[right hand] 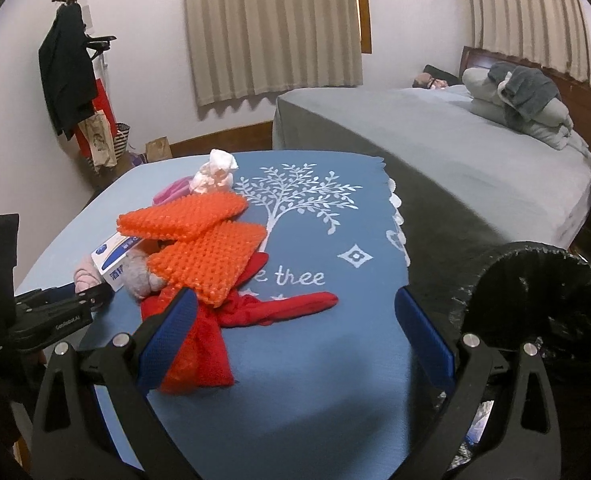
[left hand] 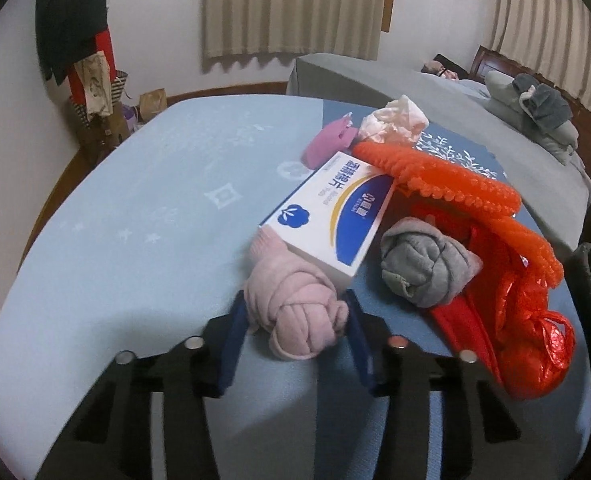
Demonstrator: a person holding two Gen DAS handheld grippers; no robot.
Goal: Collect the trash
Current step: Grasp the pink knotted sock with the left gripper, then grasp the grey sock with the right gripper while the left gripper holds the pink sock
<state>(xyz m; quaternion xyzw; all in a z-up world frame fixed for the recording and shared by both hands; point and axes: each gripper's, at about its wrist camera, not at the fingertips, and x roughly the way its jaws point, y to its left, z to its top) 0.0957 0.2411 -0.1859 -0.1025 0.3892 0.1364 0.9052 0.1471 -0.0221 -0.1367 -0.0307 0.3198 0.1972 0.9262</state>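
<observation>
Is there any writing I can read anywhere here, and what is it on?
"e tree": white lettering on the dark blue cloth, its start hidden under the red fabric.
"GenRobot.AI": on the left gripper.
White and blue box: large Chinese characters and a brand mark, too blurred to read.

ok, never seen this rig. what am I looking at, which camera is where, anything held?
No robot: a person holds a two-finger gripper in each hand, each carrying a fisheye camera looking along its fingers. Left view: the left gripper, pads closed on a pink knotted sock. Right view: the right gripper, open and empty, beside a black-lined bin. On the blue tablecloth: a white-and-blue box, orange bumpy mats, a grey rolled sock, a red plastic bag, crumpled tissue.
</observation>
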